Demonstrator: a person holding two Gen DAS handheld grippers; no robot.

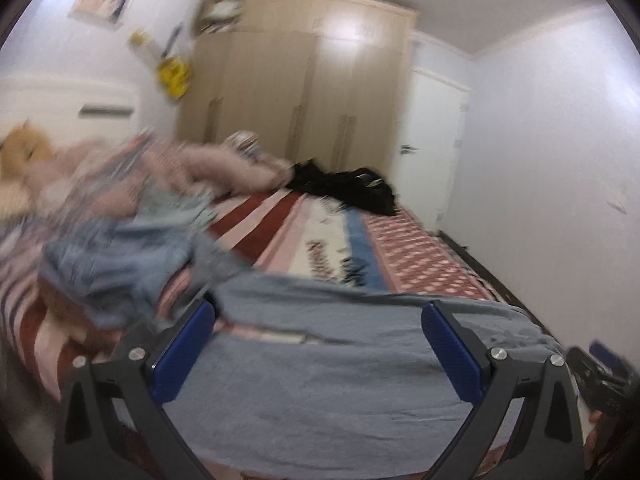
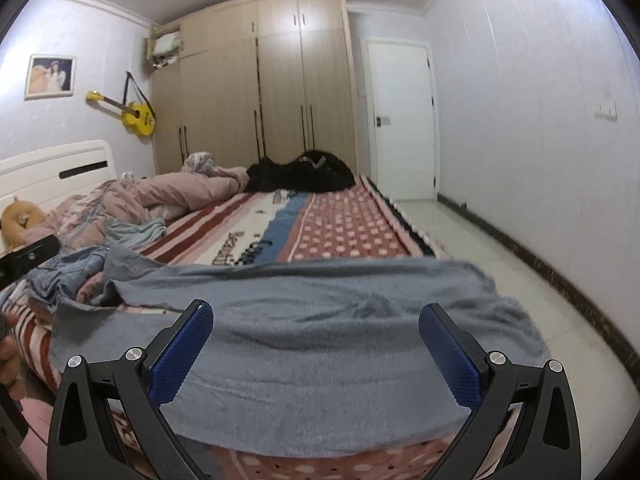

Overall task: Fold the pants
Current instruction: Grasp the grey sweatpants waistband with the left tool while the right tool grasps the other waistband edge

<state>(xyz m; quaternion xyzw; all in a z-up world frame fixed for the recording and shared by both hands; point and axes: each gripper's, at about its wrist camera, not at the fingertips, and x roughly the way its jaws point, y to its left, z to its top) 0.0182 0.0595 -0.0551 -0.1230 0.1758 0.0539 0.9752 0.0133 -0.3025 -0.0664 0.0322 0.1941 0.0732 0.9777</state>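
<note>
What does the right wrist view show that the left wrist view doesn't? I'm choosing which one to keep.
Only the right wrist view shows the tiled floor and a wall switch. Only the left wrist view shows the right gripper at its edge. Both share the grey pants spread on the bed, the wardrobe, the door and open jaws.

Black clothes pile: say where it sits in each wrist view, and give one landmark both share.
Left wrist: black clothes pile right of centre, at the bed's far end.
Right wrist: black clothes pile near centre, at the bed's far end.
Shared landmark: wardrobe behind it.
</note>
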